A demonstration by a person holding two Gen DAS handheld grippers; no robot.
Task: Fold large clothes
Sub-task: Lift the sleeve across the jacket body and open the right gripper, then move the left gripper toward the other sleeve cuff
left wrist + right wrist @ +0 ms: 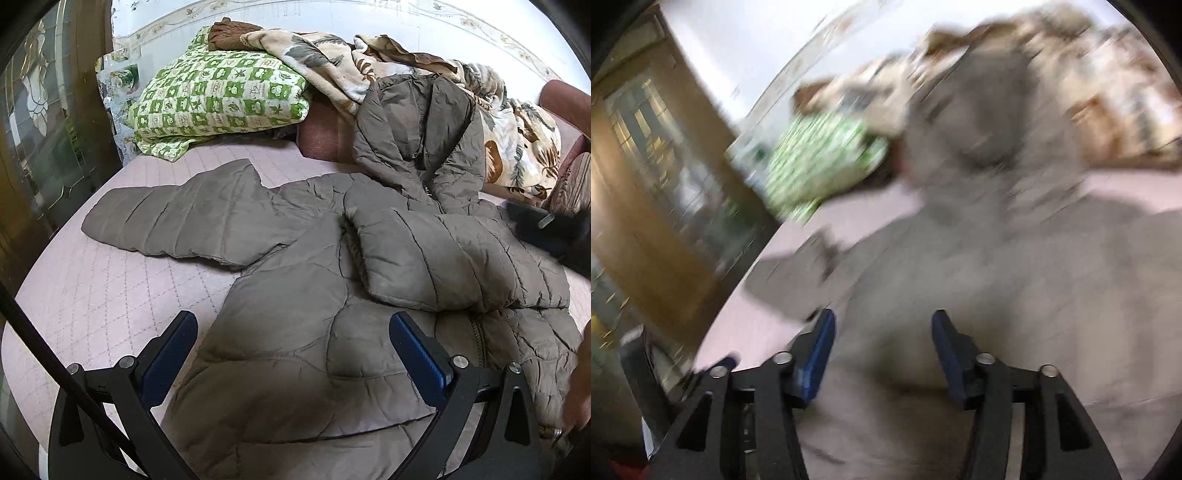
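Observation:
A large grey-brown quilted jacket [303, 310] lies spread on the pink quilted bed [92, 295]. Its left sleeve [173, 218] stretches out flat to the left. Its right sleeve [436, 258] is folded across the chest. The hood [421, 133] rests up against the bedding behind. My left gripper [291, 332] is open and empty, just above the jacket's lower body. The right wrist view is motion-blurred; my right gripper [882, 332] is open and empty above the jacket [997, 277]. A dark part of the right gripper shows at the right edge of the left wrist view [554, 229].
A green-and-white checked pillow [218, 96] lies at the bed's head on the left. A floral blanket [509, 140] is heaped behind the hood. A wooden door with glass panels [40, 129] stands close on the left. The pillow [820, 158] shows blurred in the right wrist view.

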